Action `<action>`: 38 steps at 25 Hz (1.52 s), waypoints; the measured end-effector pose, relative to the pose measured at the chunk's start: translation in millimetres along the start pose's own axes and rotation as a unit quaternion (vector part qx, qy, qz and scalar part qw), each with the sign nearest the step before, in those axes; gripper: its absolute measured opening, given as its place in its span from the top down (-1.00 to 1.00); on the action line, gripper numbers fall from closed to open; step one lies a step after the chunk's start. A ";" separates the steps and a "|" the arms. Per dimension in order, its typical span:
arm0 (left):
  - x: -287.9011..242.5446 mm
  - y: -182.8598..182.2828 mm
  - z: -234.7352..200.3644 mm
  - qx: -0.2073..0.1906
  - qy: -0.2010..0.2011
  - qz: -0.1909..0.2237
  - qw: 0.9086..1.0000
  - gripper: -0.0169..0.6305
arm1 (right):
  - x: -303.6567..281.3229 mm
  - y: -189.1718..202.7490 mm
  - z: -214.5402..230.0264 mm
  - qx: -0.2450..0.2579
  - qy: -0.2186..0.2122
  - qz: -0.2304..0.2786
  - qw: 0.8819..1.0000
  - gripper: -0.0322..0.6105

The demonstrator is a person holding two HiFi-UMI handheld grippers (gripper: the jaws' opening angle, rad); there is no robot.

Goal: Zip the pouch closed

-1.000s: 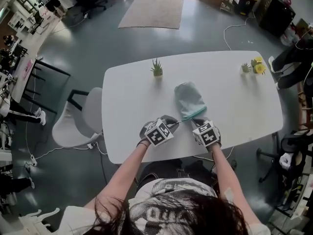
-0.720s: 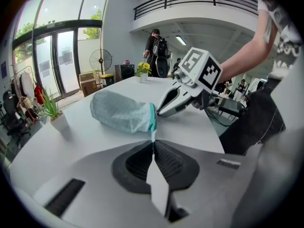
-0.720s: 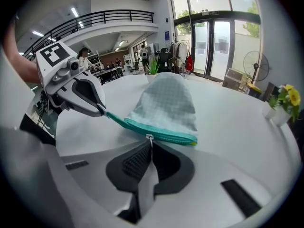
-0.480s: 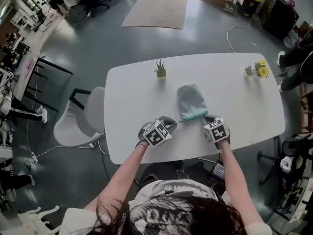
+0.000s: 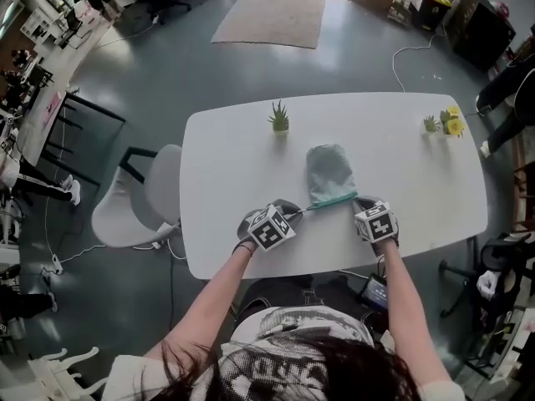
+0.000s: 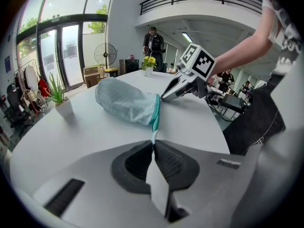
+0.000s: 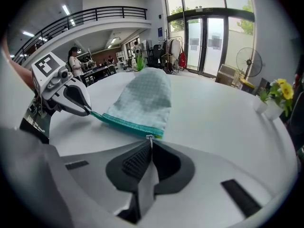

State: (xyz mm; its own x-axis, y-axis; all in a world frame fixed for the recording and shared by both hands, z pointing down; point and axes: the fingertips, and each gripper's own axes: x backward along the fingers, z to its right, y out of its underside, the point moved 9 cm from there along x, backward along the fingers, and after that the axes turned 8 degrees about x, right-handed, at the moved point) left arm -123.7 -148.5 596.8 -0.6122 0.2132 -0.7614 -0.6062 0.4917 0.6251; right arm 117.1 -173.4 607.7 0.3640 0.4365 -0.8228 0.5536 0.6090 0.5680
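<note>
- Potted plant (image 5: 279, 117) stands near the table's (image 5: 226, 165) far edge, left of centre. It plays no part in the task.
- Left gripper (image 5: 298, 211) is at the table's near edge, jaws pinched nearly together on the teal tab (image 6: 154, 136) at the left end of the pouch mouth. It looks like the anchor hand.
- Pouch (image 5: 328, 172) lies flat mid-table, mouth towards the near edge and closed end towards the far edge. The teal zip band (image 7: 128, 122) is stretched straight between the two grippers.
- Right gripper (image 5: 358, 200) is at the mouth's right corner, jaws clamped narrow on the zip pull (image 7: 150, 137).
- Step: the closing pull looks at or near its end, with the slider at the right end of the band and no gap visible.
- Next: probably a short last tug rightwards against the left hold to seat the slider, then let go with both.
- Yellow flowers (image 5: 452, 122) stand near the far right corner, well clear.
</note>
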 end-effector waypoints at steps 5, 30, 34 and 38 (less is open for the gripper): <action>-2.0 -0.8 1.0 0.006 0.002 0.003 1.000 0.81 | 2.7 2.6 1.7 -0.011 0.013 0.008 1.000 0.65; 52.2 -36.2 67.8 0.105 -0.005 0.161 0.981 0.73 | 123.6 0.7 -63.5 -0.088 0.038 0.182 0.979 0.66; 57.2 -36.7 87.9 0.094 -0.007 0.161 0.982 0.73 | 139.0 10.4 -70.3 -0.082 0.042 0.188 0.978 0.66; 61.2 -38.0 110.6 0.100 -0.005 0.169 0.981 0.74 | 155.7 23.9 -77.9 -0.085 0.044 0.196 0.976 0.66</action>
State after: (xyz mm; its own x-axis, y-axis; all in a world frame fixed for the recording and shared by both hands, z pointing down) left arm -81.9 -60.7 507.5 -0.7552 0.4008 -0.5186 -0.2573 0.5465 0.7969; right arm 128.6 -39.3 494.7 0.4526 0.7090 -0.5408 0.2489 0.4819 0.8401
